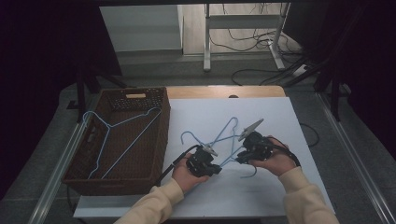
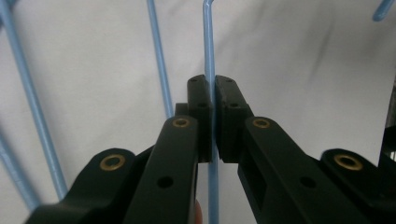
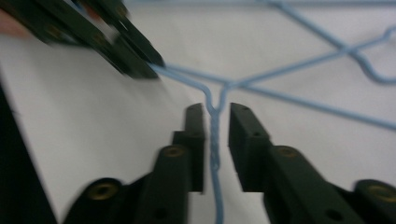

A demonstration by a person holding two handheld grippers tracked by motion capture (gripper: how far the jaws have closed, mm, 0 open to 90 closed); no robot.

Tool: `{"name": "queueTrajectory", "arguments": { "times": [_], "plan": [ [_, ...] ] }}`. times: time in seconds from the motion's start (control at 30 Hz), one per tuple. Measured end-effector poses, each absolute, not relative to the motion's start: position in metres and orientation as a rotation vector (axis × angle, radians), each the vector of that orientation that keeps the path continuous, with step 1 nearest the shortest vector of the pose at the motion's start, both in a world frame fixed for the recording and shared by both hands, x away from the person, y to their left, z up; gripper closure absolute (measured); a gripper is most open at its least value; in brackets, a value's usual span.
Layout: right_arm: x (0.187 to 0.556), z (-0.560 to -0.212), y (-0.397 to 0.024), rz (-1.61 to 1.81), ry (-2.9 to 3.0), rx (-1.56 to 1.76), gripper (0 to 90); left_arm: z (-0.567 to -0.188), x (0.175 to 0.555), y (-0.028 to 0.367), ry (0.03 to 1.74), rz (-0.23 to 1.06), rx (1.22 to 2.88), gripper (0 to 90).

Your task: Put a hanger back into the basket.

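Blue wire hangers (image 1: 219, 137) lie tangled on the white tabletop (image 1: 275, 116) between my two grippers. My left gripper (image 1: 211, 151) is shut on one hanger wire (image 2: 208, 42), which runs straight up between the pressed pads of that gripper (image 2: 214, 84). My right gripper (image 1: 239, 157) is open, with a hanger's twisted neck (image 3: 215, 135) in the gap between the jaws of that gripper (image 3: 216, 109) and the pads standing off it on both sides. In the right gripper view the left gripper (image 3: 140, 60) pinches a wire at the upper left.
A brown wicker basket (image 1: 140, 95) stands at the left of the table with another blue hanger (image 1: 122, 140) resting in it. Beyond the far table edge are a desk frame (image 1: 243, 21) and floor cables (image 1: 261, 44).
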State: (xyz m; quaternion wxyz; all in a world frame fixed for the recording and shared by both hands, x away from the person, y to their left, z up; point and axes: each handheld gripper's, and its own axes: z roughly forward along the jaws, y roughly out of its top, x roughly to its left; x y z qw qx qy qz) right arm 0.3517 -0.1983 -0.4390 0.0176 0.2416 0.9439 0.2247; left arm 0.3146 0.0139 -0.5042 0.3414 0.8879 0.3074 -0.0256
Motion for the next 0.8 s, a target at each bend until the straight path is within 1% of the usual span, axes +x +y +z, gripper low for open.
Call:
{"name": "queueTrajectory", "arguments": {
  "times": [0.03, 0.07, 0.13, 0.17, 0.23, 0.27, 0.4, 0.5, 0.63, 0.73, 0.8],
  "plan": [
    [0.353, -0.436, -0.202, 0.776, 2.926, 0.752, 68.8, -0.503, 0.314, 0.015, 0.798, -0.063, 2.3, 86.2],
    [0.353, -0.432, -0.205, 0.85, 2.903, 0.782, 67.3, -0.502, 0.314, 0.016, 0.795, -0.056, 2.296, 86.2],
    [0.355, -0.427, -0.214, 0.975, 2.864, 0.812, 60.8, -0.499, 0.314, 0.017, 0.803, -0.052, 2.281, 86.2],
    [0.356, -0.424, -0.218, 1.033, 2.827, 0.835, 54.2, -0.498, 0.314, 0.018, 0.803, -0.05, 2.276, 86.3],
    [0.358, -0.418, -0.228, 1.145, 2.749, 0.884, 47.3, -0.494, 0.313, 0.021, 0.81, -0.041, 2.263, 86.3],
    [0.359, -0.416, -0.233, 1.188, 2.712, 0.911, 45.6, -0.492, 0.313, 0.022, 0.813, -0.036, 2.255, 86.3],
    [0.361, -0.412, -0.253, 1.313, 2.604, 0.971, 45.4, -0.484, 0.311, 0.028, 0.821, -0.033, 2.211, 86.3],
    [0.364, -0.415, -0.269, 1.381, 2.534, 1.043, 42.6, -0.479, 0.311, 0.032, 0.823, -0.02, 2.194, 86.4],
    [0.367, -0.423, -0.283, 1.376, 2.484, 1.113, 39.3, -0.473, 0.311, 0.036, 0.833, -0.01, 2.167, 86.4],
    [0.369, -0.428, -0.289, 1.371, 2.467, 1.143, 38.5, -0.467, 0.312, 0.041, 0.84, -0.009, 2.142, 86.4],
    [0.37, -0.431, -0.292, 1.353, 2.477, 1.16, 39.6, -0.463, 0.312, 0.044, 0.84, 0.001, 2.133, 86.4]
  ]
}}
